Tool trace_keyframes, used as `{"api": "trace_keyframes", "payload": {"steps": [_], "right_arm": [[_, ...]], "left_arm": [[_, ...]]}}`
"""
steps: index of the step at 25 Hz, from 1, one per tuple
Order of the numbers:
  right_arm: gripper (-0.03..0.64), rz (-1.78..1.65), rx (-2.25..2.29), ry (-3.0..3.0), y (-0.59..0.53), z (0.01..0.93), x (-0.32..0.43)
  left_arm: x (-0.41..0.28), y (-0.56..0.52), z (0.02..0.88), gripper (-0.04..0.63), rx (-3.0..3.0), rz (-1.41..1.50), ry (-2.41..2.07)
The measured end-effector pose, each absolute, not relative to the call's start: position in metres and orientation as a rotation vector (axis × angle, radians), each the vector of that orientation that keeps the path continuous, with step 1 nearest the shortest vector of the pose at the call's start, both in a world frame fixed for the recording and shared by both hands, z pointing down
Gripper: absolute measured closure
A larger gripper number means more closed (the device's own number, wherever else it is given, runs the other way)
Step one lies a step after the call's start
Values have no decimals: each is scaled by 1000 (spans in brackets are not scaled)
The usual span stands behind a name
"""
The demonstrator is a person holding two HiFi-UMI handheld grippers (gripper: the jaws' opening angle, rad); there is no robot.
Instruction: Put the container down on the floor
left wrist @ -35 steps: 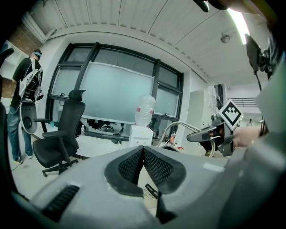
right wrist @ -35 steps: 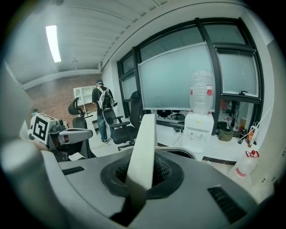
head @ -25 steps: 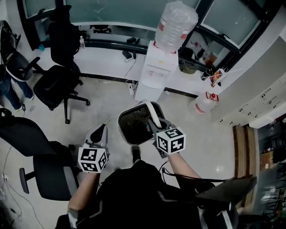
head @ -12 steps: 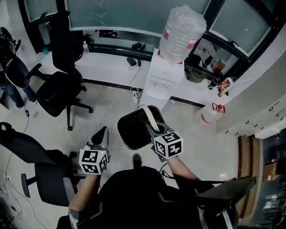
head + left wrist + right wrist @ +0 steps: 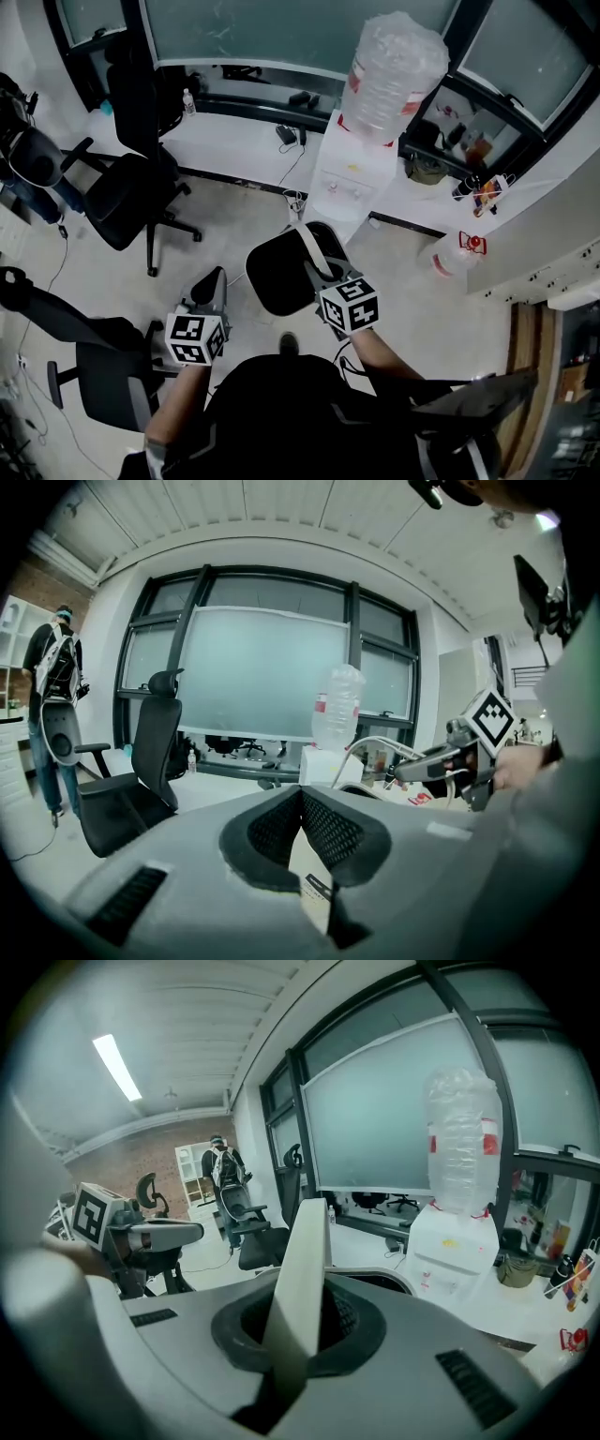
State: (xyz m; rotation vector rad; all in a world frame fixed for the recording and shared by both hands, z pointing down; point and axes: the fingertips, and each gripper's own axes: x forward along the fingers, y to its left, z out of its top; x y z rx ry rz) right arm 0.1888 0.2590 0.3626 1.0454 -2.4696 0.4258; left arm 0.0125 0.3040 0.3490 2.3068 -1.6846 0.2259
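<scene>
The left gripper (image 5: 216, 277) has its jaws closed, tip against tip, with nothing between them. Just to its right, the right gripper (image 5: 316, 268) has its jaws closed tightly on the white handle (image 5: 314, 242) of the container (image 5: 279, 278). The container is a dark bin with a pale rim. It hangs from this handle over the floor (image 5: 234, 225), in front of the water dispenser (image 5: 361, 178) and a little to its left; it is not set down.

The floor is pale, smooth and slightly shiny. To the left of the dispenser stands a black office chair (image 5: 131, 187) on wheels. On the dispenser's right side, a small plastic jug (image 5: 450, 255) with a red cap lies on the floor. An empty clear bottle (image 5: 394, 70) sits upside down on top of the dispenser. Behind it a low white ledge (image 5: 225, 131) runs along the wall, under large windows (image 5: 253, 28) with dark frames. Far left in the left gripper view, a person (image 5: 54, 705) stands beside another chair.
</scene>
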Motion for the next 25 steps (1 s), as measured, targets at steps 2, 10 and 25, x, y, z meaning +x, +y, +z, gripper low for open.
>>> {"api": "trace_keyframes", "payload": {"steps": [2, 10, 25], "right_arm": [[603, 422, 1020, -2477, 249, 364, 193], [603, 412, 935, -2501, 215, 371, 213], [603, 430, 917, -2509, 170, 380, 220]], "left_arm": [[21, 295, 350, 588, 2298, 238, -1692], [48, 268, 353, 588, 2255, 284, -1737], [60, 224, 355, 588, 2267, 317, -1736]]}}
